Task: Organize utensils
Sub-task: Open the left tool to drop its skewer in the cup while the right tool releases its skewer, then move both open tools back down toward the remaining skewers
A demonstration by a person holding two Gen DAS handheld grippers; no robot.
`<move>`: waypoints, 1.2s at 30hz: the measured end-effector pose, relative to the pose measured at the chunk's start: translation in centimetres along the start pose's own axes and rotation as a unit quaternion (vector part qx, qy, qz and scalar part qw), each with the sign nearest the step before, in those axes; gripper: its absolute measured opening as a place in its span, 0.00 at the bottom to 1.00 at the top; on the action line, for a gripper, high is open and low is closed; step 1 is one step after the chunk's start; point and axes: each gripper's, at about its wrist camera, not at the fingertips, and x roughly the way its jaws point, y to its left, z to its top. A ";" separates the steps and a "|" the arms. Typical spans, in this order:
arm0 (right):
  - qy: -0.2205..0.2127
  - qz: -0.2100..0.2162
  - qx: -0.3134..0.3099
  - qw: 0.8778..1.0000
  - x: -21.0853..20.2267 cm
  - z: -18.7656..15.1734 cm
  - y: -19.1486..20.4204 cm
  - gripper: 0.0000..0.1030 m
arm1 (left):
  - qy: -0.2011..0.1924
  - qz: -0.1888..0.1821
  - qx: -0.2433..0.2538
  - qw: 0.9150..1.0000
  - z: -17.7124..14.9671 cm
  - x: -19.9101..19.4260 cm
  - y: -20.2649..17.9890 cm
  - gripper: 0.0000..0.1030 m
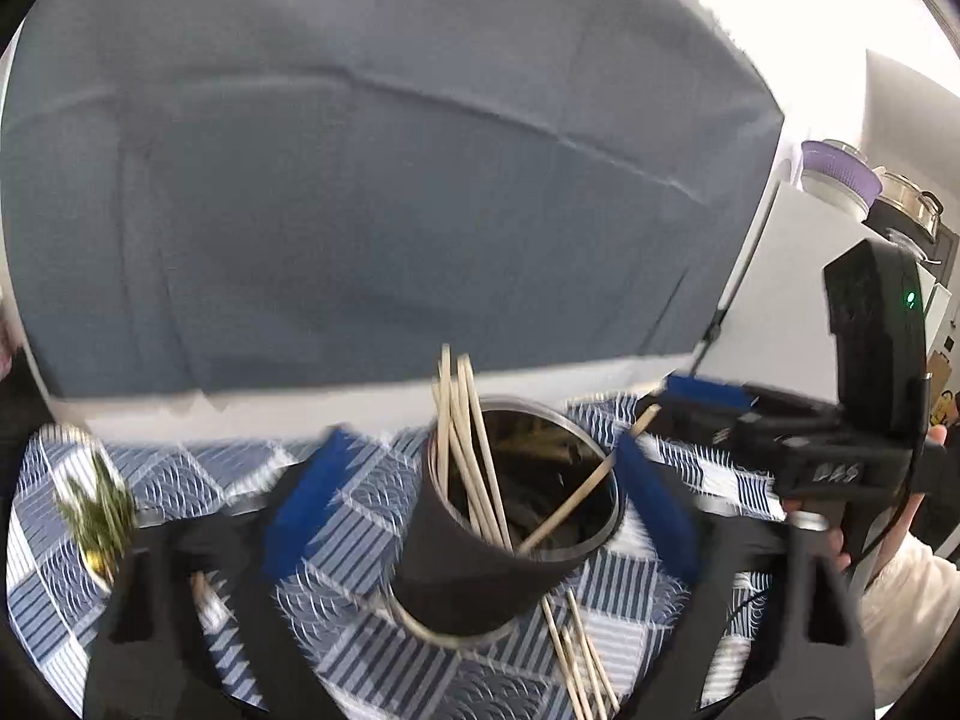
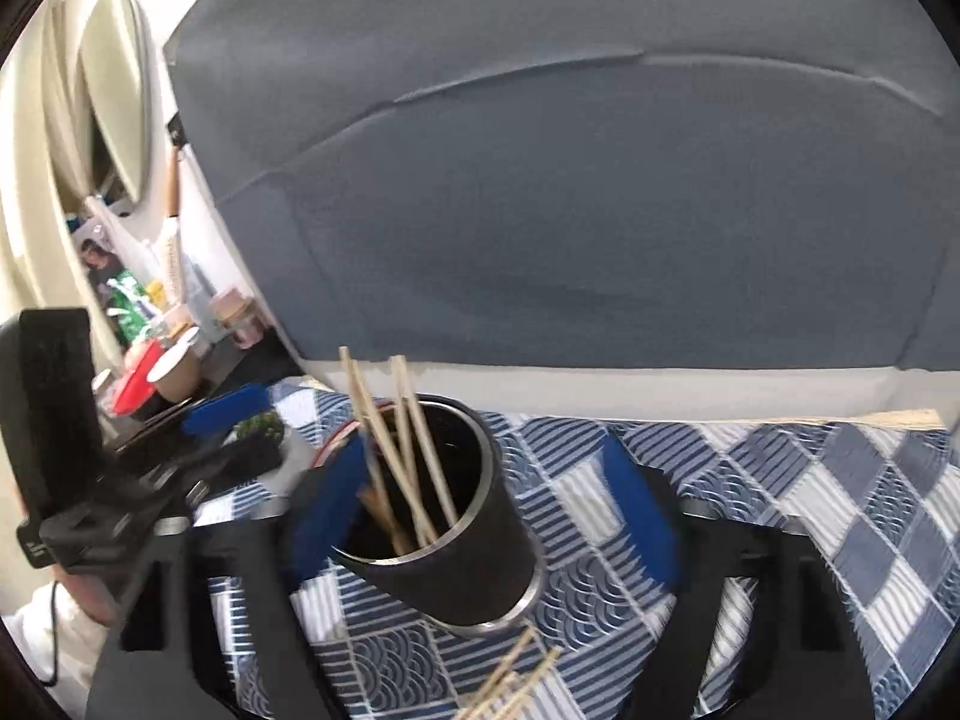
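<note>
A black cup with a steel rim (image 1: 480,558) stands on the blue checked cloth and holds several wooden chopsticks (image 1: 459,438). It shows in the right wrist view (image 2: 456,564) too, with its chopsticks (image 2: 402,450). My left gripper (image 1: 474,510) is open, its blue pads either side of the cup. My right gripper (image 2: 480,516) is open around the same cup, its left pad close to the rim. More loose chopsticks (image 1: 576,654) lie on the cloth in front of the cup, also visible in the right wrist view (image 2: 510,684).
A grey padded panel (image 1: 360,180) rises behind the table. A small dish with green leaves (image 1: 99,510) sits at the left. The right gripper's body (image 1: 840,438) is at the right. Cluttered shelves with containers (image 2: 156,360) lie beyond the table's left side.
</note>
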 end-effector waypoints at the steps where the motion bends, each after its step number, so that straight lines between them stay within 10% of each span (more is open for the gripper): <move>1: 0.000 -0.009 0.005 1.000 -0.5 -0.2 -0.2 0.87 | 0.005 0.006 -0.001 1.000 -0.4 -0.2 0.0 0.92; 24: 0.139 -0.059 0.030 0.988 -0.8 -9.6 -2.8 0.87 | 0.192 0.050 -0.018 0.980 -10.7 2.6 0.9 0.93; 36: 0.250 -0.087 0.052 0.963 1.1 -17.6 -3.0 0.87 | 0.280 0.047 0.039 0.958 -14.9 4.2 -2.4 0.93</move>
